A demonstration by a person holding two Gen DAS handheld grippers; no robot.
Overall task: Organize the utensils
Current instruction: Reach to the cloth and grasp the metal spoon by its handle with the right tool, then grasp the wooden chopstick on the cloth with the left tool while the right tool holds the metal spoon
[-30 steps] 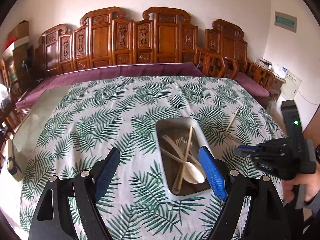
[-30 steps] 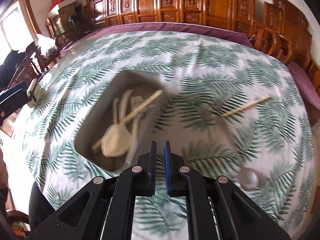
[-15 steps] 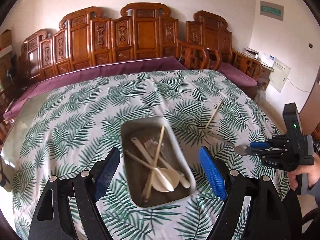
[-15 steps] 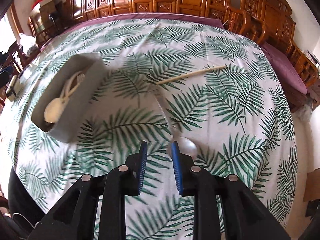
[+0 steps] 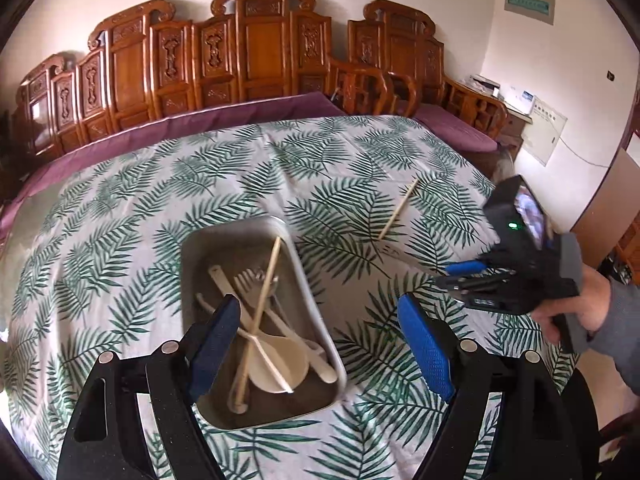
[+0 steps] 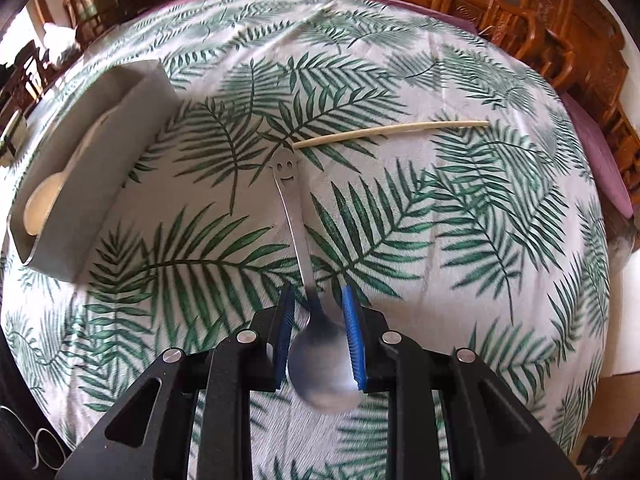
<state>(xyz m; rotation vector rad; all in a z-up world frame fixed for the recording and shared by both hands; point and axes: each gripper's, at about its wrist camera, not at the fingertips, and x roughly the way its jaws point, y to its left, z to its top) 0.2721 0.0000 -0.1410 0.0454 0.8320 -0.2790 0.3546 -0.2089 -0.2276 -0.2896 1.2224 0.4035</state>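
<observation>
the metal tray [image 5: 320, 312] already holds utensils; the left gripper [image 5: 320, 344] hovers wide above it. the right gripper [image 6: 318, 320], shut a second ago, now straddles the steel spoon [image 6: 308, 280] on the tablecloth [image 6: 440, 240], narrowly parted, ready to pinch.

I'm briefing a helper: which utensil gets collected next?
On the leaf-print tablecloth, right of the metal tray, lies a steel spoon, bowl between the right hand-held gripper pads. Unlike the nearby chopstick, its handle has a smiley face.
</observation>
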